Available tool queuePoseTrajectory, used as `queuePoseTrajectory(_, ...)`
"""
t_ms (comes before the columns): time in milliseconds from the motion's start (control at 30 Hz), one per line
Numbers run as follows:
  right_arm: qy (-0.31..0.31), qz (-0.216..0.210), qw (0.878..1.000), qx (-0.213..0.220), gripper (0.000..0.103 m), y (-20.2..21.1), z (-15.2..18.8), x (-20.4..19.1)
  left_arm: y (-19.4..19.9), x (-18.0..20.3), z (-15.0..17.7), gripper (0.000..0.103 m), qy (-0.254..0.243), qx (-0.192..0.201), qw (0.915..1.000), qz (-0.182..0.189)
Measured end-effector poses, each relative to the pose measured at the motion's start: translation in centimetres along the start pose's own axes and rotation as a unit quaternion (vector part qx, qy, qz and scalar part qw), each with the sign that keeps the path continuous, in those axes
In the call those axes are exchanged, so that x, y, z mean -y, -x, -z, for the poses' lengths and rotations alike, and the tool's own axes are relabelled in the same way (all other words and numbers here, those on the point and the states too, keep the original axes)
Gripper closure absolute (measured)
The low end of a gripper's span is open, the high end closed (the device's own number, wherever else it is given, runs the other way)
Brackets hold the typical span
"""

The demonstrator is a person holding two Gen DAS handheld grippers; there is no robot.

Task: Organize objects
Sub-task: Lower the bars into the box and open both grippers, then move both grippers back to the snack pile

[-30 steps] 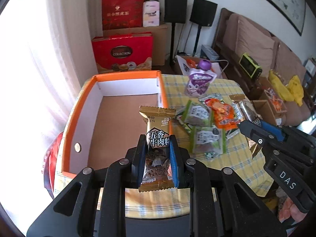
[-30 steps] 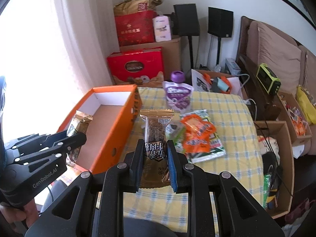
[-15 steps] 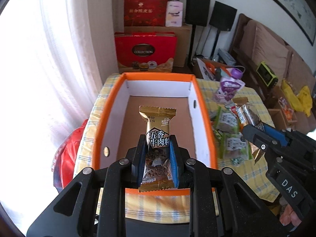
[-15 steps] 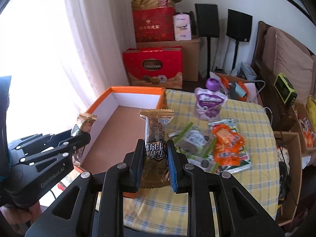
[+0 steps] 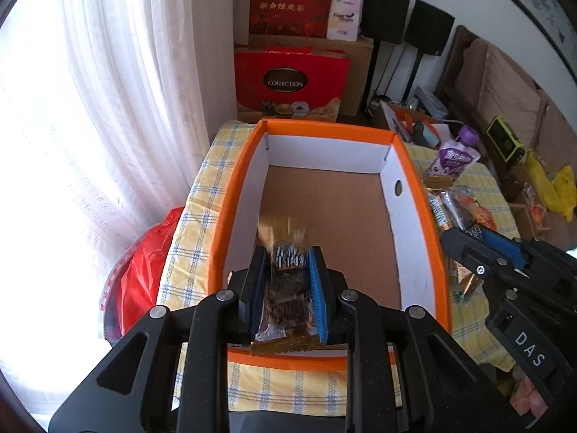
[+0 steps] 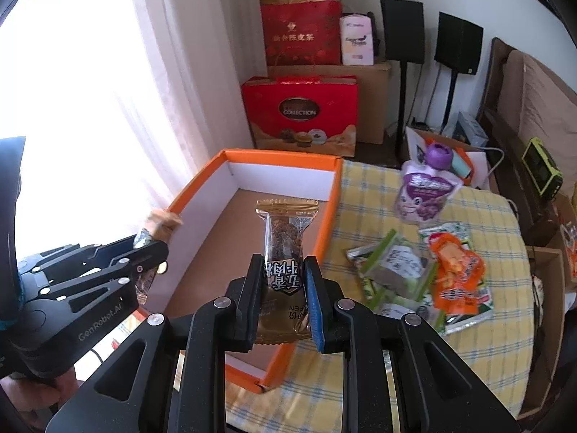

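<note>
An orange box [image 5: 238, 180] [image 6: 324, 223] with white walls and a bare brown floor lies on the yellow checked tablecloth [image 6: 483, 216]. My left gripper [image 5: 287, 256] is shut on a gold beef snack packet [image 5: 285, 288], held over the box's near left part; the packet's top is blurred. My right gripper [image 6: 283, 267] is shut on a second gold snack packet [image 6: 286, 231] above the box's near right part. In the right wrist view the left gripper [image 6: 158, 249] shows at left with its packet [image 6: 158, 223]. The right gripper [image 5: 454, 238] enters the left wrist view from the right.
To the right of the box lie a purple drink pouch [image 6: 425, 191], green packets [image 6: 393, 267] and an orange packet [image 6: 458, 274]. Behind the table stand red gift boxes [image 6: 299, 115], cardboard boxes and speakers. A curtain [image 5: 108, 108] hangs left; a sofa runs along the right.
Both grippers have shifted left with their packets, from over the loose snacks to over the orange box. The left packet's top has gone blurred.
</note>
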State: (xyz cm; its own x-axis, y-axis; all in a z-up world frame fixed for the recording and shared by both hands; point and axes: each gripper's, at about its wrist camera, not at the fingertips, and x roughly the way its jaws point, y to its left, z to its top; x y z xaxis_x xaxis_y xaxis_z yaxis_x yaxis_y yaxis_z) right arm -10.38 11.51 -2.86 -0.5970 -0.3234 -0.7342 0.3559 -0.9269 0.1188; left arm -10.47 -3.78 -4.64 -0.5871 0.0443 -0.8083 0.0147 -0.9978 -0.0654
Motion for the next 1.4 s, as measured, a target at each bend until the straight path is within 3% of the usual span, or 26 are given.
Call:
queuePoseTrajectory(300,-0.004,-0.011,1.0,-0.024,0.078,-3.0,0.5,-1.0,-1.2,-1.4,-0.2,0.078,0.017,-0.008,0.9998,0.006)
queuePoseTrajectory(400,-0.003,-0.007,1.0,-0.023,0.066,-3.2,0.9,-1.0,-1.0,-1.4,-0.2,0.067,0.015,-0.002,0.9999,0.003)
queuePoseTrajectory(500,-0.005,-0.008,1.0,-0.02,0.066,-3.1,0.9,-0.9,-0.7,-1.4,-0.3,0.059,0.016,0.003,0.9999,0.005)
queuePoseTrajectory(567,-0.006,-0.006,1.0,-0.016,0.064,-2.7,0.9,-0.7,-0.5,-1.5,-0.3,0.046,0.019,0.005,0.9997,0.01)
queuePoseTrajectory(833,-0.008,0.024,1.0,0.001,0.038,-1.0,0.6,0.3,0.2,-1.5,-0.6,0.033,0.021,0.014,0.9996,0.015)
queuePoseTrajectory(933,-0.007,0.043,0.999,0.006,0.022,-0.5,0.5,0.9,0.4,-1.5,-0.7,0.009,0.023,0.019,0.9995,0.013)
queuePoseTrajectory(967,-0.007,0.048,0.999,0.007,0.019,-0.3,0.5,1.1,0.6,-1.5,-0.7,0.007,0.023,0.026,0.9993,0.012)
queuePoseTrajectory(1067,-0.011,0.061,0.998,0.012,0.013,0.3,0.4,2.0,0.7,-1.3,-0.7,0.007,0.014,0.03,0.9994,0.008)
queuePoseTrajectory(1133,-0.022,0.062,0.998,0.016,0.0,0.7,0.5,2.8,0.7,-1.0,-0.8,0.007,0.011,0.029,0.9995,0.008)
queuePoseTrajectory(1400,-0.036,0.076,0.996,0.025,0.0,2.2,0.6,4.8,0.7,-0.3,-0.7,0.006,0.002,0.028,0.9995,0.017)
